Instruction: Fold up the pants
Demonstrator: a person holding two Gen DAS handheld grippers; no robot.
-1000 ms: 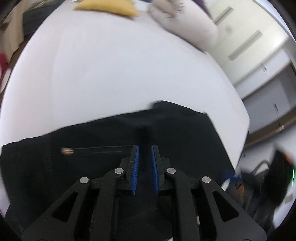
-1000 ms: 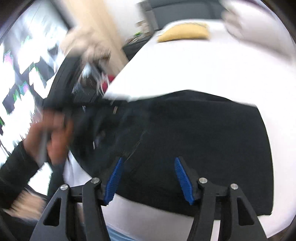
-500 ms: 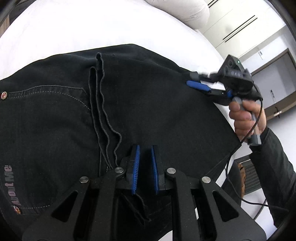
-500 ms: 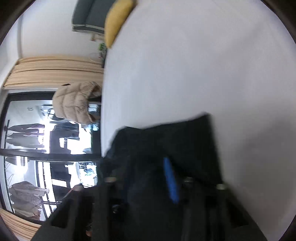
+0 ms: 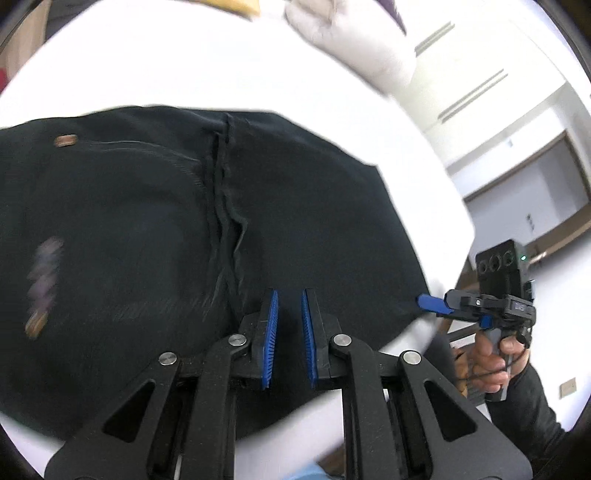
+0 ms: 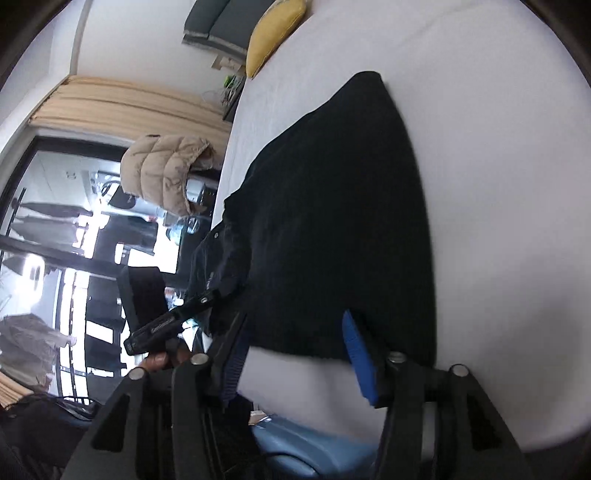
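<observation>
On the white bed (image 5: pixel 155 66) the black pants (image 5: pixel 122 229) lie folded into a broad flat slab near its front edge, with the left tool (image 5: pixel 289 328) over their near hem, its blue pads almost together and nothing visibly pinched, and the right tool (image 6: pixel 295 354) opening at the right-hand corner with that corner between its pads but not pressed. For the next fold I would take both near corners squarely — low, at the hem, catching all layers — and carry them evenly away. Bare sheet beyond the pants gives ample room up to the pale pillow (image 5: pixel 354 48) and yellow cushion (image 6: pixel 275 29), whereas the near edge is close, so little slack can hang off.
</observation>
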